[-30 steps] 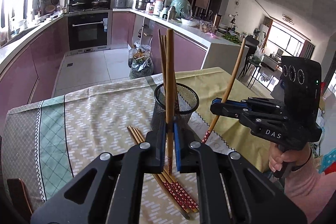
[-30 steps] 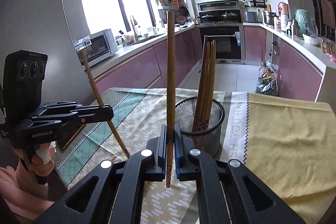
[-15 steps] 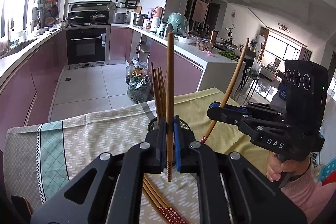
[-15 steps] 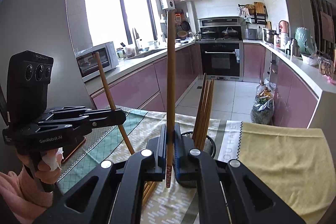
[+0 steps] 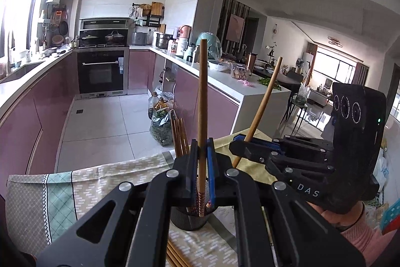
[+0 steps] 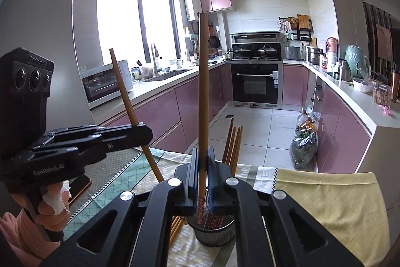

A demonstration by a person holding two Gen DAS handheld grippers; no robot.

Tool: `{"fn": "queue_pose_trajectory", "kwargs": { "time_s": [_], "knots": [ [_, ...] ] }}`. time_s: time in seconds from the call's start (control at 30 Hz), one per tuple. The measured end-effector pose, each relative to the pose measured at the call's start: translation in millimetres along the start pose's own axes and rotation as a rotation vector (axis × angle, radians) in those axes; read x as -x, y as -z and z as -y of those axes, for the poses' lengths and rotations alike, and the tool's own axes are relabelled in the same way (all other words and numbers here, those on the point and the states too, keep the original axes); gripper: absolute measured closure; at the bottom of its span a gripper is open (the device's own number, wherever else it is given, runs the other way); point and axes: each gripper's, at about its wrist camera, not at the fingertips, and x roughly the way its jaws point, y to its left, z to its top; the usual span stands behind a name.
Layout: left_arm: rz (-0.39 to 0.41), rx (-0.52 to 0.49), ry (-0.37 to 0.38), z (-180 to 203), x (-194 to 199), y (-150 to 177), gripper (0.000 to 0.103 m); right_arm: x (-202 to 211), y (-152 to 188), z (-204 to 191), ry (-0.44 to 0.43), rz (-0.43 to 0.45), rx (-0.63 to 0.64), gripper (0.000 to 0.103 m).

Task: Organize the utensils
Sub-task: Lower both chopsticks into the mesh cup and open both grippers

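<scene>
Two tools each pinch one brown wooden chopstick upright: left tool [image 5: 202,164], chopstick [image 5: 202,101]; right tool [image 6: 202,164], chopstick [image 6: 203,91]. Both patterned tips hang over the black mesh cup [image 6: 215,233] on the table. Lower each straight in, releasing only once inside the rim.

Over the mesh cup [image 5: 190,218] we find upright chopsticks [image 6: 233,144] crowding its far side; loose chopsticks [image 5: 175,257] block the surface on its near side, while yellow cloth [image 6: 332,202] right lies open.
</scene>
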Motion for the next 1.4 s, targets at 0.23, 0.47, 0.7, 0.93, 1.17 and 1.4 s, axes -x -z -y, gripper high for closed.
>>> {"fn": "queue_pose_trajectory", "kwargs": {
  "time_s": [0.23, 0.47, 0.7, 0.93, 1.17, 1.4],
  "knots": [
    [-0.013, -0.026, -0.035, 3.4, -18.5, -3.9, 0.096, -18.1, 4.8, 4.4, 0.030, -0.024, -0.006, 0.097],
    [-0.104, -0.031, -0.080, -2.7, -51.2, 10.1, 0.096, -42.0, 15.3, 13.8, 0.038, -0.088, -0.027, 0.097],
    [-0.246, -0.067, -0.086, -11.3, -82.7, 29.9, 0.096, -63.6, 28.6, 21.4, 0.029, -0.196, -0.051, 0.097],
    [-0.304, -0.031, -0.058, -26.2, -102.6, 35.4, 0.096, -81.2, 39.8, 30.2, 0.017, -0.274, -0.093, 0.097],
    [-0.337, -0.008, -0.055, -34.6, -122.3, 35.4, 0.096, -90.5, 42.6, 38.5, 0.013, -0.289, -0.135, 0.097],
    [-0.329, -0.006, -0.088, -38.4, -125.0, 36.0, 0.081, -87.8, 44.2, 43.5, 0.012, -0.262, -0.177, 0.087]
  ]
}}
